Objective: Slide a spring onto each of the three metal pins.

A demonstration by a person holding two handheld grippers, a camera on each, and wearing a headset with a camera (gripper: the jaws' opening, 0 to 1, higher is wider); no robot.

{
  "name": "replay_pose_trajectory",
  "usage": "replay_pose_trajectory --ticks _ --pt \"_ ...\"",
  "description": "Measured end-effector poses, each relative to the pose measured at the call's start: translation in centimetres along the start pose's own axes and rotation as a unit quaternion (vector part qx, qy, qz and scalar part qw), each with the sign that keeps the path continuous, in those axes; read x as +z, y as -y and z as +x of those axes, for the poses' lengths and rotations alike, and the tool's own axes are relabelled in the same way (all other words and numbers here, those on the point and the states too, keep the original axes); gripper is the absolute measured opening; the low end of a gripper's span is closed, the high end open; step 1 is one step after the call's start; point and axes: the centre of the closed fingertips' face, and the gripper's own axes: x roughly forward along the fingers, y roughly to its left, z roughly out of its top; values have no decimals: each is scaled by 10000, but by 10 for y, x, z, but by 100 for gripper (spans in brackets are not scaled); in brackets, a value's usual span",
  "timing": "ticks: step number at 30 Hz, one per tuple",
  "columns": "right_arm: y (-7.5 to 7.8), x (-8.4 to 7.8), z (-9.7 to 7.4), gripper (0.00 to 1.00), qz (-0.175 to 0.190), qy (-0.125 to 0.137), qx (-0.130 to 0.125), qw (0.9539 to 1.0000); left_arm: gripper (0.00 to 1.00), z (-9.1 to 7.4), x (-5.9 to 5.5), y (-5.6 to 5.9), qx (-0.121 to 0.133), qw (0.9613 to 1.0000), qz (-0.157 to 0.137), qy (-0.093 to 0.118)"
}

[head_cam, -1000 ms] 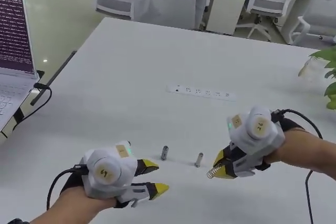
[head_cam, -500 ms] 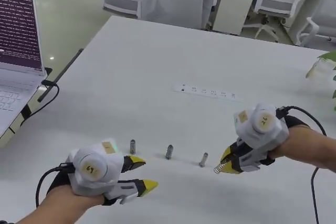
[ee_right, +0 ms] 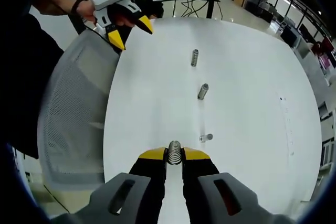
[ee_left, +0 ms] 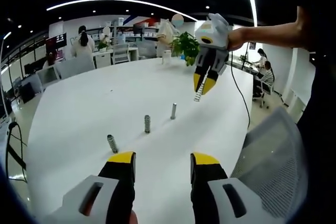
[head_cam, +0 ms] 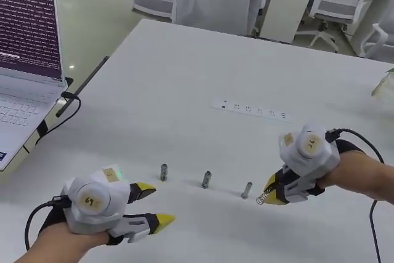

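Workbench rig in close-up: the left claw and the right claw share one build, a rounded white housing over black jaw arms that end in bright yellow tips, with slotted pale grey shells along the arms. Each housing carries tan stickers with dark handwritten marks too small to read, and a small green light glows on the left unit. A black cable trails from each unit, a black strap wraps each wrist, and the person wears a dark top.

Bright even overhead light, soft shadows, fisheye edge warp
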Motion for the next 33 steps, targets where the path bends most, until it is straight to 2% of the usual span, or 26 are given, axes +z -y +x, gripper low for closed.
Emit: replay_pose_trajectory --ticks 17,33 --pt "28 -1 11 8 98 -77 -95 9999 46 -24 -18 -22 342 9990 -293 -42" --pt "48 -3 19 8 72 -176 -115 9998 50 -36 -26 -32 511 9977 -430 -100"
